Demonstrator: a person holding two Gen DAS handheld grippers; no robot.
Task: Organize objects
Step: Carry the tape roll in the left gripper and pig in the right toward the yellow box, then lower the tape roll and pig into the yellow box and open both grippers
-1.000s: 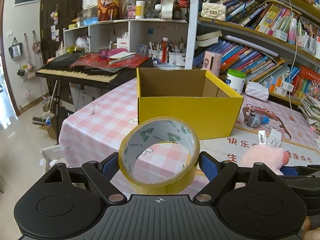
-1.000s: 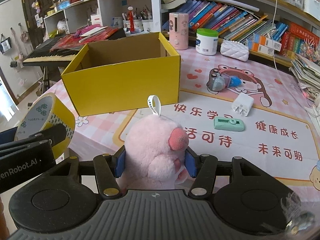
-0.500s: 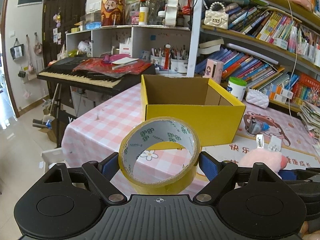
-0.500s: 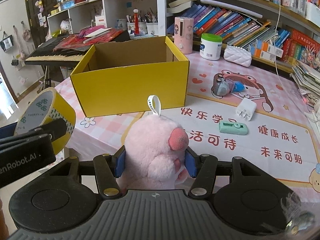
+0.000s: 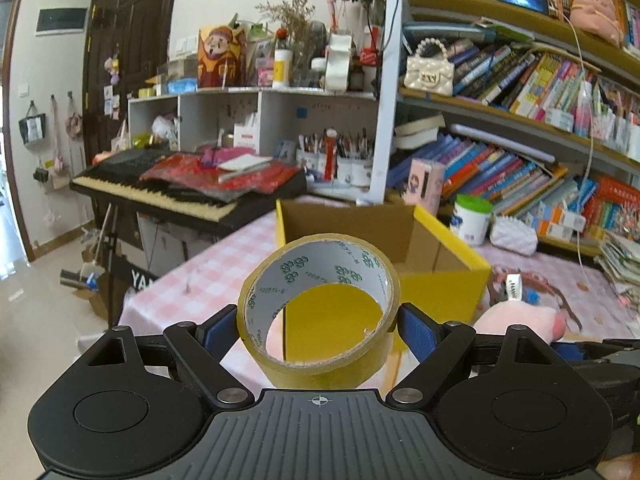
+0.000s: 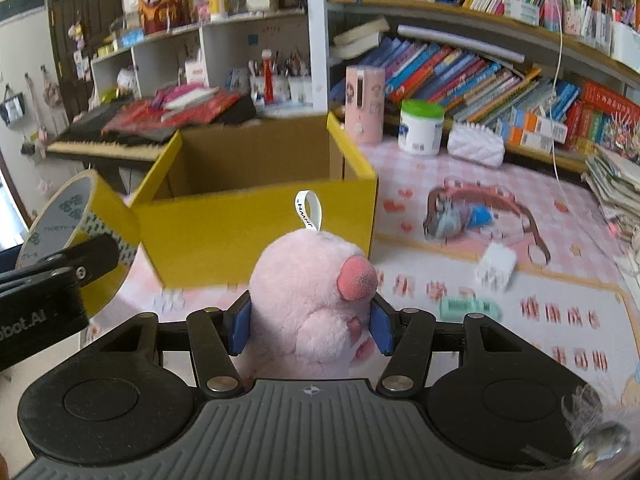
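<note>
Behind the table you have a black keyboard (image 5: 160,196) stacked with red packets (image 6: 176,110). The white shelf unit (image 5: 256,116) carries a cartoon figure box (image 5: 220,58), and pen cups (image 5: 340,164) stand below it. To your right, a bookshelf (image 6: 460,64) holds leaning books and a quilted white purse (image 5: 429,70).

A lived-in family room, used for study and play.

A home is indicated by crowded bookshelves (image 6: 472,68) seen from 12 to 3 o'clock, packed with colourful children's books. A keyboard piano (image 5: 176,188) piled with red papers is seen at 10 o'clock, beside white cubby shelves (image 5: 256,116) holding pen cups and trinkets. The table (image 6: 560,320) is covered by a pink checked cloth with a cartoon mat. Small bags (image 5: 32,128) are hung on wall hooks at 9 o'clock, next to a dark door (image 5: 128,56).
</note>
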